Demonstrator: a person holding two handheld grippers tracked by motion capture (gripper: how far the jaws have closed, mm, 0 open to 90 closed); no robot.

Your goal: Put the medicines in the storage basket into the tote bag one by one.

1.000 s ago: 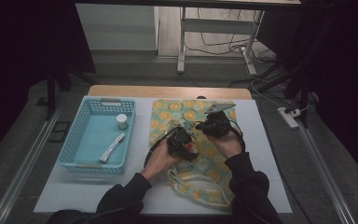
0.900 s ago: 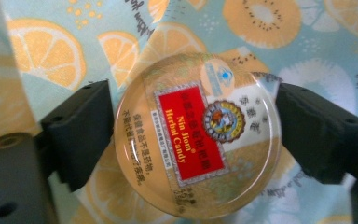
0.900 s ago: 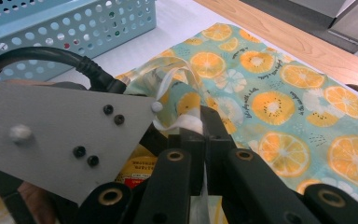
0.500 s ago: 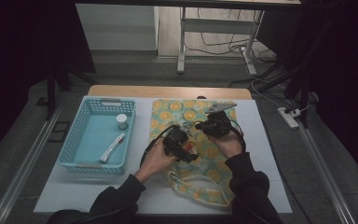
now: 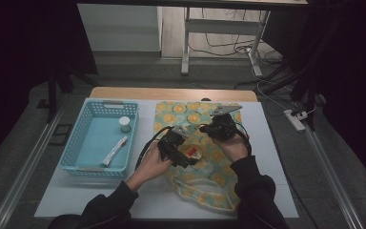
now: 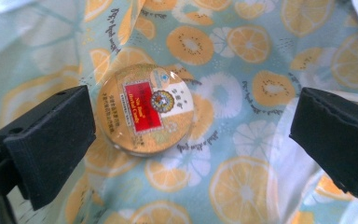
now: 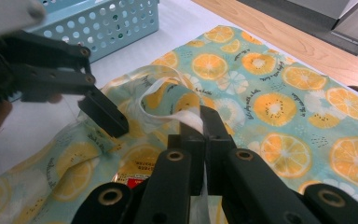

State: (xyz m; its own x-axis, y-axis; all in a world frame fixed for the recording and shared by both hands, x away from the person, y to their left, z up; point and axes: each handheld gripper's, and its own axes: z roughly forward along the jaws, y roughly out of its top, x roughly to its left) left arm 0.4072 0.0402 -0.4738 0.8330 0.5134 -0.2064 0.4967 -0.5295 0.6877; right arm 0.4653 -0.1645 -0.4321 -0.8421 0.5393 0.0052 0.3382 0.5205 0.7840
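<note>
A fabric bag printed with orange and kiwi slices lies on the white table. A round candy tin with a red label rests on its fabric at the bag's mouth, and it also shows from above as the tin. My left gripper hovers over it. Its jaws have just been opening and now stand wide. The tin lies between them, close to the left pad, and nothing presses on it. My right gripper is shut on the bag's white strap and holds it up.
A light blue basket stands at the left of the table. It holds a small white bottle and a white tube. A strip of bare wooden tabletop runs along the far edge.
The left gripper's jaws have opened and the gripper has risen and drawn back a little, leaving the tin lying free on the fabric. The right gripper has kept still on the strap.
</note>
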